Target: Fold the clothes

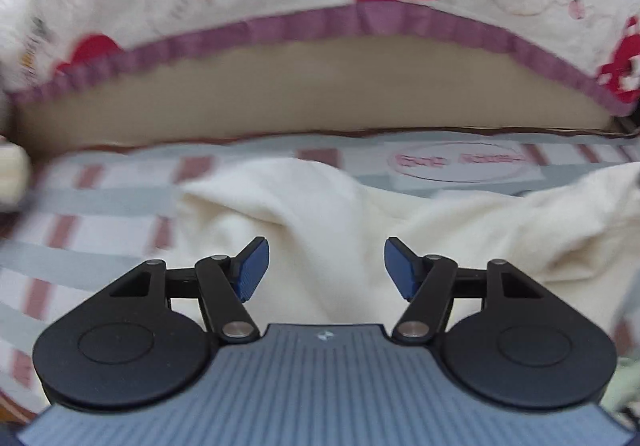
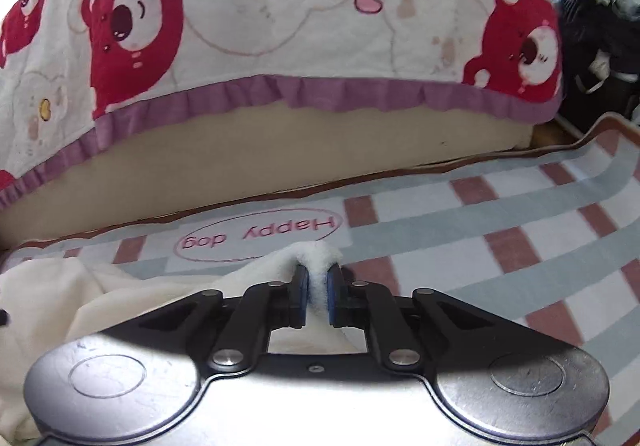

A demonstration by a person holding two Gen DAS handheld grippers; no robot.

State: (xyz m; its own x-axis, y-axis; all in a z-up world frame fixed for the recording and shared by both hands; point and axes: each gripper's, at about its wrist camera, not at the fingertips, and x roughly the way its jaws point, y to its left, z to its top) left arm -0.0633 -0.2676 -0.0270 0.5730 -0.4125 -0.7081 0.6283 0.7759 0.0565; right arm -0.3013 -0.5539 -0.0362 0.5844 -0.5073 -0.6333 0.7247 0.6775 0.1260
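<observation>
A cream-white garment (image 1: 320, 214) lies crumpled on a checked mat. My left gripper (image 1: 326, 266) is open and hovers just above the garment, with cloth showing between its blue pads and nothing held. In the right wrist view the same garment (image 2: 100, 294) spreads to the left. My right gripper (image 2: 318, 294) is shut on a bunched edge of the garment, and a tuft of cloth sticks up between the pads.
The mat (image 2: 500, 246) has grey and red-brown checks and a "Happy dog" oval label (image 2: 260, 236). Behind it stands a bed with a bear-print cover and purple frill (image 2: 320, 90). Dark clothes (image 2: 592, 26) are piled at the far right.
</observation>
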